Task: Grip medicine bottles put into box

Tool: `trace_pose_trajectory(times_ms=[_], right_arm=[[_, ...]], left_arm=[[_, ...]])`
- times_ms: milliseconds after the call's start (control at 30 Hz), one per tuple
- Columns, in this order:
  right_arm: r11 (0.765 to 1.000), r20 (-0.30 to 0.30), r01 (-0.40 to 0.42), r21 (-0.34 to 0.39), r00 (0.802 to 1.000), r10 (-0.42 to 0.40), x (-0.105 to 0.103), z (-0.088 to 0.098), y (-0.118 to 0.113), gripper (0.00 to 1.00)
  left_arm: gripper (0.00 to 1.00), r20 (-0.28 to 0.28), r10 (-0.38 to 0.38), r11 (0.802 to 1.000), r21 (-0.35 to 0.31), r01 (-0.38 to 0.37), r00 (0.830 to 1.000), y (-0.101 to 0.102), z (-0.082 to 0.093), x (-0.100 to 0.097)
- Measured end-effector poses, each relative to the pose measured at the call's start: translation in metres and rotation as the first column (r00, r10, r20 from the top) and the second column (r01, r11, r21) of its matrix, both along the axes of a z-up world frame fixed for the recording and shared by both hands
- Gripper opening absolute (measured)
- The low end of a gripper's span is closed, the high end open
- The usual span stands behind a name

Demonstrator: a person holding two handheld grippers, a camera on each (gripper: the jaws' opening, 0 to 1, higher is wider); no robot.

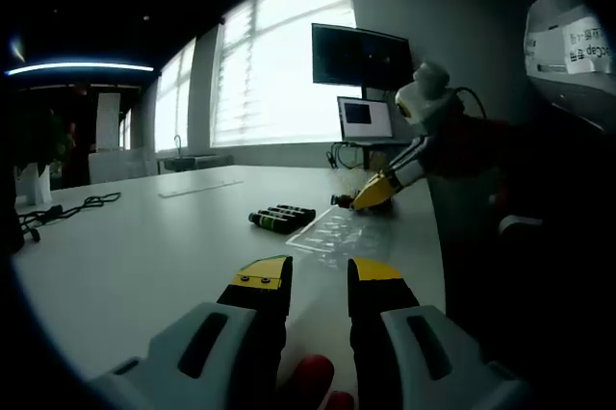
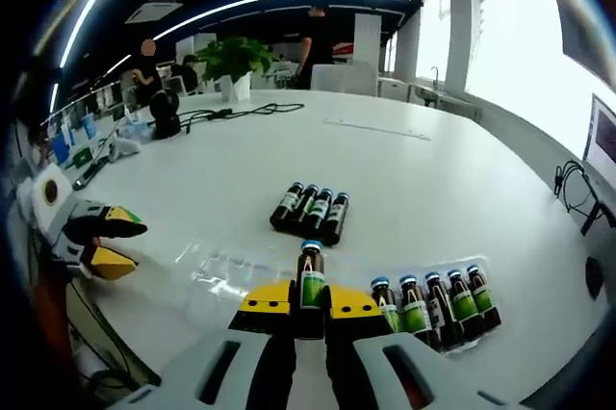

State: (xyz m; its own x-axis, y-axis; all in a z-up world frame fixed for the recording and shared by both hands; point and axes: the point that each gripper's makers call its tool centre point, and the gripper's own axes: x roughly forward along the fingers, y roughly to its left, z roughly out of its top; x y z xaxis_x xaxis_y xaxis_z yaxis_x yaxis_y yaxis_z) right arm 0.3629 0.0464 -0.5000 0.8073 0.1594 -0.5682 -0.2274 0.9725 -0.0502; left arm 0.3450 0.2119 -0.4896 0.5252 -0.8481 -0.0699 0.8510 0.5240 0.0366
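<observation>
My right gripper [image 2: 310,302] is shut on a brown medicine bottle [image 2: 310,275] with a green label and blue cap, held upright above a clear plastic tray [image 2: 221,270]. Several matching bottles [image 2: 433,302] stand in a row in the tray's right part. More bottles [image 2: 310,210] lie side by side on the white table [image 2: 385,169] farther off. My left gripper [image 1: 318,275] is open with nothing between its jaws, low over the table. It looks towards the lying bottles [image 1: 281,217], the clear tray [image 1: 332,232] and the right gripper [image 1: 371,195]. The left gripper [image 2: 101,235] also appears at the left of the right gripper view.
A monitor [image 1: 361,56] and a laptop [image 1: 364,119] stand at the table's far end. Black cables [image 2: 231,112] and a potted plant [image 2: 234,59] sit across the table, with small items [image 2: 106,145] at its left edge. People [image 2: 318,35] stand in the background.
</observation>
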Motion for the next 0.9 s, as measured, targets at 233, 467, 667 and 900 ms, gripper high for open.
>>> trace_pose_trajectory(times_ms=[233, 467, 667, 900], right_arm=[[1.0, -0.005, -0.006, -0.025, 1.0, 0.006, -0.0004, -0.0051, 0.0026, 0.07], [0.998, -0.005, -0.02, -0.054, 1.0, 0.019, -0.0016, -0.0081, 0.0052, 0.07], [0.997, 0.01, -0.018, -0.073, 1.0, 0.019, -0.0007, -0.0078, 0.0039, 0.07], [0.997, 0.05, -0.034, -0.075, 0.998, 0.038, 0.0005, -0.0003, 0.0041, 0.07]], left_arm=[[0.17, 0.0, 0.0, 1.0, 0.001, 0.0, 1.0, 0.0004, -0.0004, -0.0002], [0.17, 0.0, 0.0, 1.0, 0.0, 0.0, 1.0, 0.0004, -0.0006, -0.0005], [0.17, 0.001, 0.001, 1.0, 0.001, -0.001, 1.0, 0.0006, -0.0008, -0.0008], [0.17, 0.001, 0.001, 1.0, 0.003, -0.001, 1.0, 0.0005, -0.0012, -0.0008]])
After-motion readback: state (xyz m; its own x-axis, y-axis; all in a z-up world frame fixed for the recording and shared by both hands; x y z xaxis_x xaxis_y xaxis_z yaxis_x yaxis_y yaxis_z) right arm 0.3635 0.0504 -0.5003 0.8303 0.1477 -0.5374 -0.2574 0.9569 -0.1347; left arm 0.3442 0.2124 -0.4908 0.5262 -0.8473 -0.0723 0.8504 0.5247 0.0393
